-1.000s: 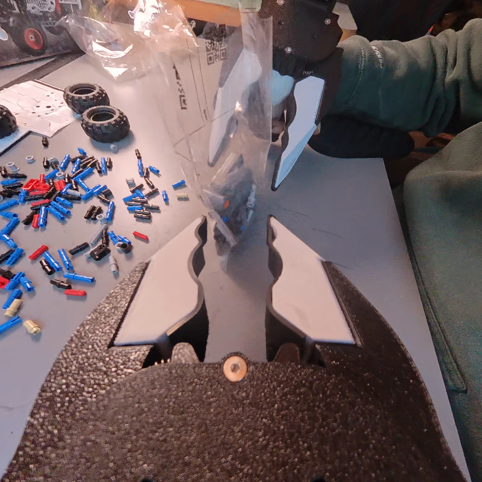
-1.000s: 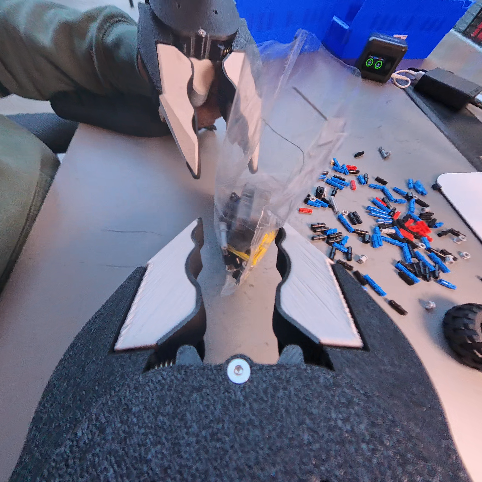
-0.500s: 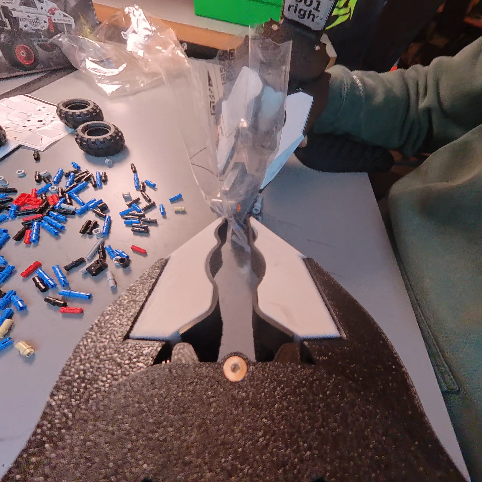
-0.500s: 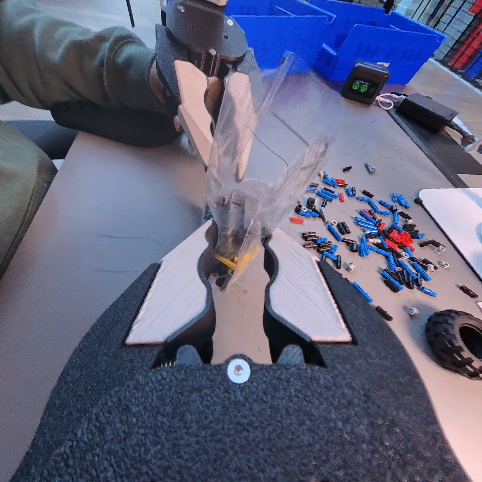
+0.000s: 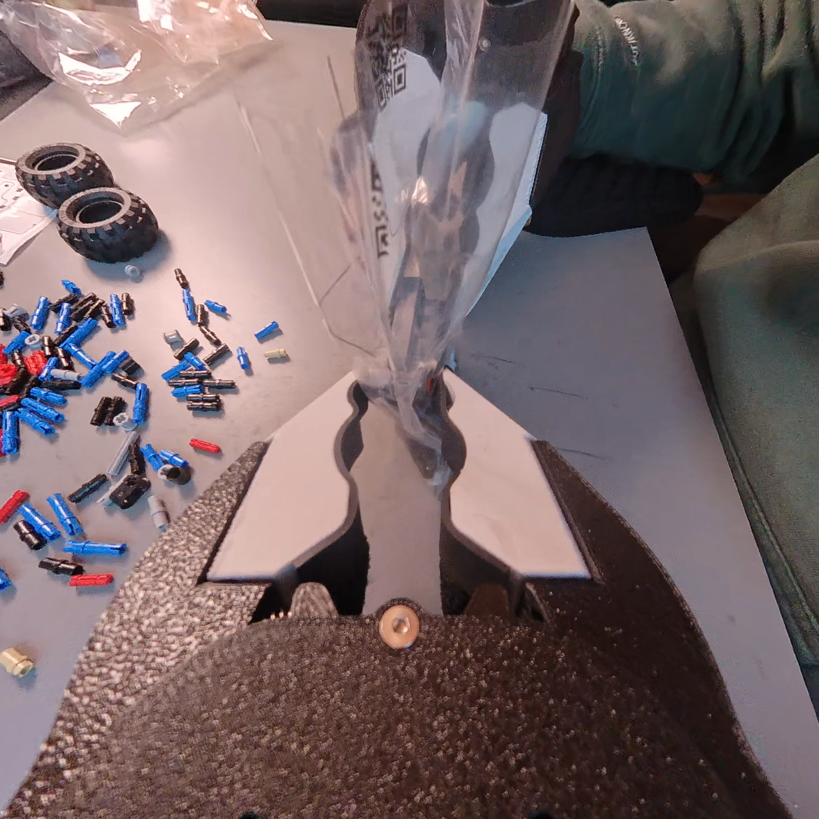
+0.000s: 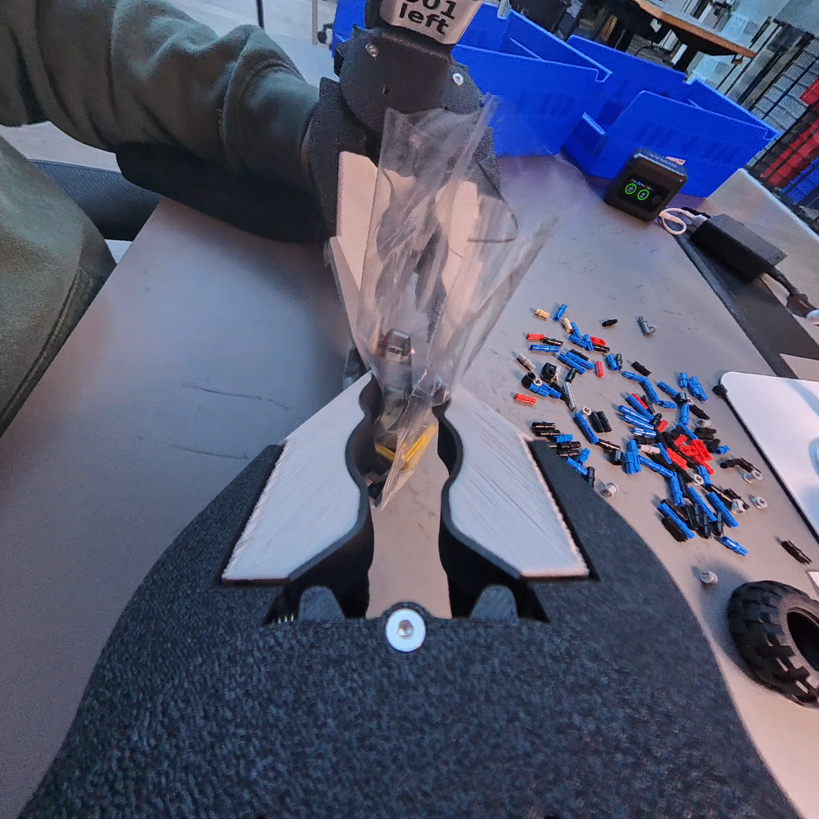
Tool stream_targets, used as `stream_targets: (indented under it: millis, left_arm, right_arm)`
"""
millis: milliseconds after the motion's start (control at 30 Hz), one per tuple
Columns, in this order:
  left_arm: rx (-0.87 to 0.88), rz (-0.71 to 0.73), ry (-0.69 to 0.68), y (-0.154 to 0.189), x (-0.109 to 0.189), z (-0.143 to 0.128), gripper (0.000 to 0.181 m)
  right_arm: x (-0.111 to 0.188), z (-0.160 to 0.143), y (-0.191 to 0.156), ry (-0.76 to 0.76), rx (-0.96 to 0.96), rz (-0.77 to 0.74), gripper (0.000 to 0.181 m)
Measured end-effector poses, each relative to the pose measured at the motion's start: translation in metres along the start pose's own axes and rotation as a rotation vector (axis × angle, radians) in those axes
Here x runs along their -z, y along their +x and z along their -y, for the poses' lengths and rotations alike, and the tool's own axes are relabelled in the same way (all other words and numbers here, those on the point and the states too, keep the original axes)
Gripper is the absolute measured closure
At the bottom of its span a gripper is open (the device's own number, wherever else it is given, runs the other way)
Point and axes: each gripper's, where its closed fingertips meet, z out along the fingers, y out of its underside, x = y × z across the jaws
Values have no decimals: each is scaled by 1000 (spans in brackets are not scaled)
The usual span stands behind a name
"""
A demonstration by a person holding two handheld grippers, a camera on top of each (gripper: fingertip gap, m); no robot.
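A clear plastic bag [image 5: 443, 177] with small black, grey and yellow parts in its lower end hangs upright over the grey table [image 5: 554, 354]. My left gripper [image 5: 401, 388] is shut on the bag's bunched lower end. My right gripper [image 6: 407, 388] is shut on the same lower end of the bag [image 6: 425, 248] from the opposite side. The two grippers face each other, tips close together. Each shows through the bag in the other's view: the right one's pale finger [image 5: 518, 177], the left one's pale finger [image 6: 350, 212]. A person's green sleeves [image 5: 687, 88] [image 6: 155, 88] hold them.
Loose blue, black and red pegs [image 5: 88, 376] [image 6: 642, 434] lie scattered on the table. Two black tyres [image 5: 106, 226] and an empty clear bag [image 5: 124, 57] lie beyond them. Blue bins [image 6: 620, 102], a small lit device [image 6: 642, 184], a black adapter [image 6: 735, 248] and a white sheet [image 6: 780, 430] are nearby. The tips of both grippers are at nearly the same place.
Both grippers were open around the hanging bag a second ago. They have closed on its lower end and moved closer together. The bag top now stands taller.
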Motion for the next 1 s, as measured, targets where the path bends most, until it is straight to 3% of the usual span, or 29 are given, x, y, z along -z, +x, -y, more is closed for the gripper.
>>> stream_targets:
  millis: [167,233,433,567,600,700,767,833,900,1000]
  left_arm:
    - [12,0,23,0,6,2,156]
    - [1,-9,30,3,7,1,156]
    - [-8,33,66,-1,20,7,157]
    - [1,86,57,-12,31,-2,166]
    - [9,93,56,-14,33,-3,161]
    - [18,93,48,-13,31,-5,139]
    - [3,81,40,-9,26,-4,136]
    - [-21,94,22,-8,22,-5,151]
    - [-51,125,17,-10,22,-3,170]
    - [-78,127,72,-8,29,6,176]
  right_arm:
    - [5,-3,4,-23,-67,6,137]
    - [6,-5,0,-35,-35,15,157]
    - [13,5,7,22,-71,-9,160]
    - [12,-10,11,-41,-44,-38,162]
    - [12,-11,10,-43,-51,-38,161]
    - [11,-13,2,-83,-80,17,130]
    - [8,-19,-1,-107,-39,14,129]
    - [7,-22,0,-118,12,-13,152]
    - [7,-20,-2,-103,48,-11,158]
    - [9,-11,-2,-53,112,-31,162]
